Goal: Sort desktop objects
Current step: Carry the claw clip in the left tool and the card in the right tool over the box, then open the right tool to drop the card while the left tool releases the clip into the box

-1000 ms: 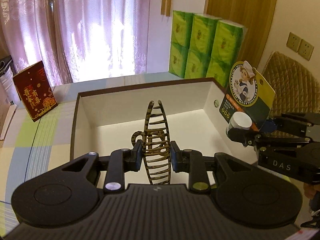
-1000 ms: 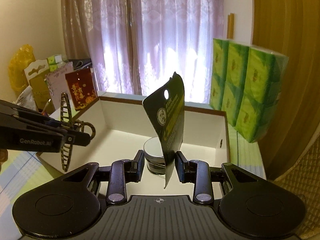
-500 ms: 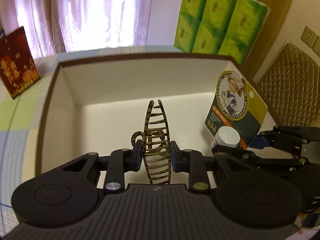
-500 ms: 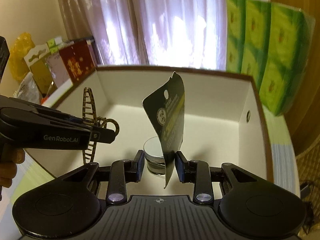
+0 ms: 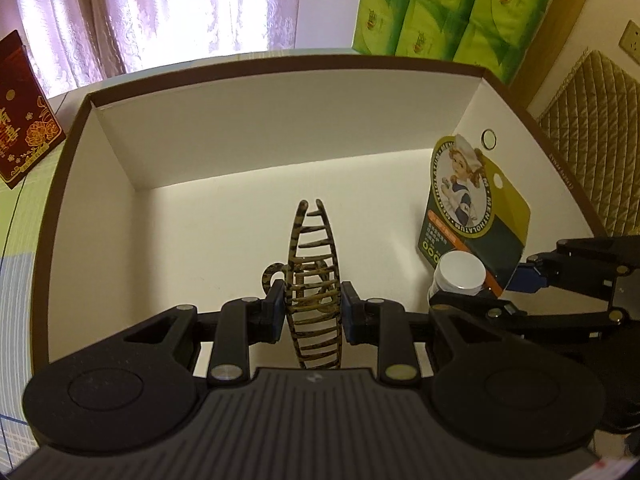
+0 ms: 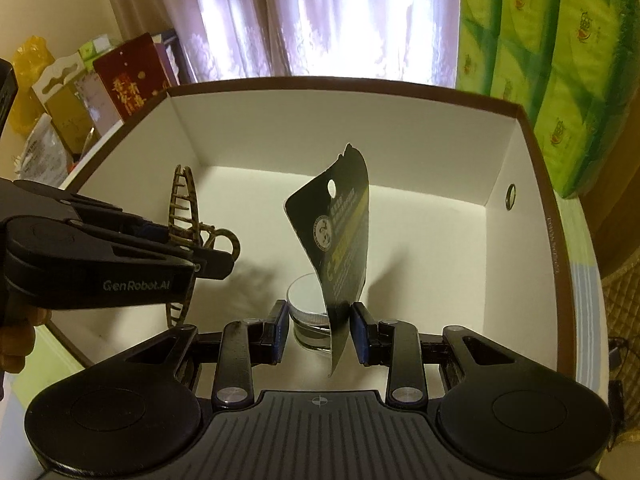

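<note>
Inside the white cardboard box with brown rim [image 5: 280,148], both loads hang above its floor — left gripper [image 5: 313,312] clenching the upright tortoiseshell hair claw clip [image 5: 314,264], its long axis toward twelve o'clock, right gripper [image 6: 319,330] at three o'clock pinching the carded white-lidded jar [image 6: 340,240].

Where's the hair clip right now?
The hair clip is clamped upright in the left gripper, inside the white box, left of the carded jar.

Backlit pink lace curtains [image 6: 320,16], cream wall [image 6: 60,8], quilted tan chair back [image 5: 592,128], wall socket [image 5: 630,42].
</note>
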{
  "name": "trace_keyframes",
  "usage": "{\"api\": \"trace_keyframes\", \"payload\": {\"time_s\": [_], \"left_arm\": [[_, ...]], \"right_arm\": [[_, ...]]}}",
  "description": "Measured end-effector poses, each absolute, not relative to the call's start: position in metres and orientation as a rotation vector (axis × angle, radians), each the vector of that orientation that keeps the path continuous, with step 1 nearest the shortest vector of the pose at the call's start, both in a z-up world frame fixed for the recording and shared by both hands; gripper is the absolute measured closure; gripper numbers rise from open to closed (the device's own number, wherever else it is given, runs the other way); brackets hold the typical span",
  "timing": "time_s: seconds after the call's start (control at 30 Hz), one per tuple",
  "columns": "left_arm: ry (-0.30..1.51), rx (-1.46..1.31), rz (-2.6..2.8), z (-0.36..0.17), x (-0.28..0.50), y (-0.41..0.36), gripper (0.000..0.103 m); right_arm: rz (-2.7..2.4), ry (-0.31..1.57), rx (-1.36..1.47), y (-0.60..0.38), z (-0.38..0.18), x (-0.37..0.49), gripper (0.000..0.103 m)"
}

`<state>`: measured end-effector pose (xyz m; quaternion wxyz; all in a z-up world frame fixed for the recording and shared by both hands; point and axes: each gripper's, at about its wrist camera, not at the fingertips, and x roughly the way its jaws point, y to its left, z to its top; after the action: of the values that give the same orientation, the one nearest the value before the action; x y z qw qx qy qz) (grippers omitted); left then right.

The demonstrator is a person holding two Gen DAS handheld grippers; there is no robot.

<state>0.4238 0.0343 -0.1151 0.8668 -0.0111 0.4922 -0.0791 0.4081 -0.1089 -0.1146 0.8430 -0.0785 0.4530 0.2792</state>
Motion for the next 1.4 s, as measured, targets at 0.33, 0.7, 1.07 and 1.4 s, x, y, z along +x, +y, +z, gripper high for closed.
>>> {"api": "trace_keyframes", "payload": {"time_s": [0.33, 0.7, 1.07, 1.4], "left_arm": [[1.048, -0.012, -0.163, -0.112, 0.428, 0.035, 0.069], [0.997, 0.009, -0.152, -0.093, 0.408, 0.041, 0.044], [0.909, 0.051, -0.149, -0.051, 0.368, 0.044, 0.032], [0.821, 0.038, -0.147, -0.01, 0.325, 0.047, 0.03]], "right_arm": [[0.615, 1.0, -0.18, -0.103, -0.116, 0.413, 0.062], [0.618, 0.93, -0.199, -0.109, -0.097, 0.395, 0.014], [0.64, 0.837, -0.178, -0.125, -0.062, 0.368, 0.008], [0.62, 0.745, -0.154, -0.143, -0.028, 0.335, 0.007]]}}
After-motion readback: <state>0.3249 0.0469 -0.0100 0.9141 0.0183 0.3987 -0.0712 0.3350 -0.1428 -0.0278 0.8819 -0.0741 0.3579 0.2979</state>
